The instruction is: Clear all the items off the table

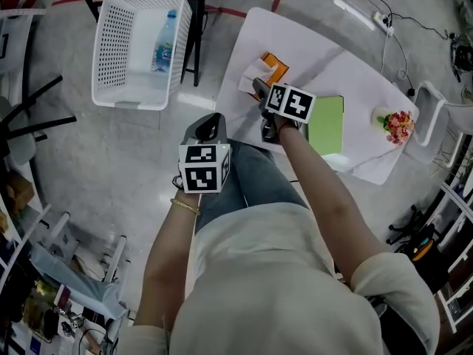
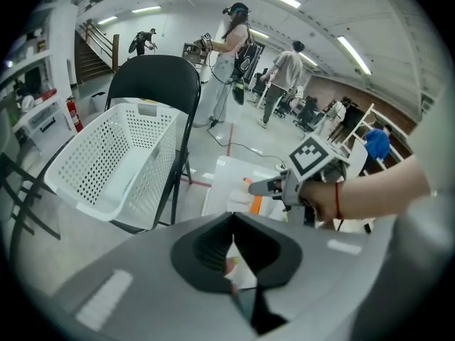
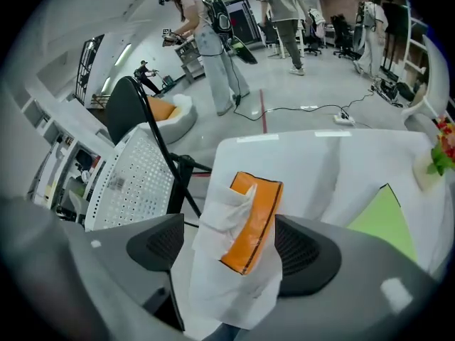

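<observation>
While our right gripper (image 3: 234, 247) straddled the orange tissue pack (image 3: 252, 219) at the table's (image 1: 355, 76) far left corner, jaws wide and not yet pressing, and our left gripper (image 2: 231, 251) was shut on nothing, we risked pinching only the loose tissue.

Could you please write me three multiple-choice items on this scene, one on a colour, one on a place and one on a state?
1. The tissue pack on the table is:
A. blue
B. orange
C. black

2. The water bottle lies:
A. on the table
B. under the table
C. in the white basket

3. The jaws of the left gripper are:
A. together, empty
B. wide apart
C. closed on the bottle

Answers: B, its wrapper shows orange under white tissue; C, it lies inside the basket's walls; A, the left gripper view shows the jaws meeting with nothing between.
</observation>
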The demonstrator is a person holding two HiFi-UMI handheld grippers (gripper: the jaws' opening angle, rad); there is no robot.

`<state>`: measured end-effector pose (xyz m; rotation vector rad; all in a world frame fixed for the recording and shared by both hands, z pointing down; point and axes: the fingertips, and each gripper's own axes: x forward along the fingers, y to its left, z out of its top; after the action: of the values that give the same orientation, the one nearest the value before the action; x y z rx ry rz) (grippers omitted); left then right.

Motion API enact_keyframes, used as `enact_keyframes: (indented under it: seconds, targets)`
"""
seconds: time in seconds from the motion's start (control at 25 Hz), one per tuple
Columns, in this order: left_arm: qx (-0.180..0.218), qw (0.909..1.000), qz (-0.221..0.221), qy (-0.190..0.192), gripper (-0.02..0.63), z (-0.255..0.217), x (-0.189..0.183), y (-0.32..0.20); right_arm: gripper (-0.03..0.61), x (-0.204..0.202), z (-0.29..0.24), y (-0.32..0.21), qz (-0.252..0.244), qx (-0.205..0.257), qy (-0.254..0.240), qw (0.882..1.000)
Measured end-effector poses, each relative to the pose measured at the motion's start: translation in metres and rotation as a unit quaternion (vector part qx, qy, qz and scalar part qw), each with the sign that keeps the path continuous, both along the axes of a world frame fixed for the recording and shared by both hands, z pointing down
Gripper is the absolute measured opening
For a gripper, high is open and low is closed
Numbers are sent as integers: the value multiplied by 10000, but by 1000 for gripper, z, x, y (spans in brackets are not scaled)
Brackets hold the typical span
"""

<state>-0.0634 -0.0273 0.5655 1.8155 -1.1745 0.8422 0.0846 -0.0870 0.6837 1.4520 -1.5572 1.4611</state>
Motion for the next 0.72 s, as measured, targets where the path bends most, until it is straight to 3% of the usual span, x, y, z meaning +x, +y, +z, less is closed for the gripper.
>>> enact_keyframes:
  seconds: [0.32, 0.6, 0.72]
  targets:
    - [-228, 9997, 11, -73, 9, 22, -5, -2, 451, 9, 34, -7, 258, -297, -112, 9992]
    - [-367, 9992, -94, -135, 9, 36, -6, -2, 492, 12, 58, -13, 1113, -535, -613, 9904]
    - [-393, 9991, -117, -121, 9, 41, -4, -4, 492, 10, 67, -15, 1192, -646, -604, 9889]
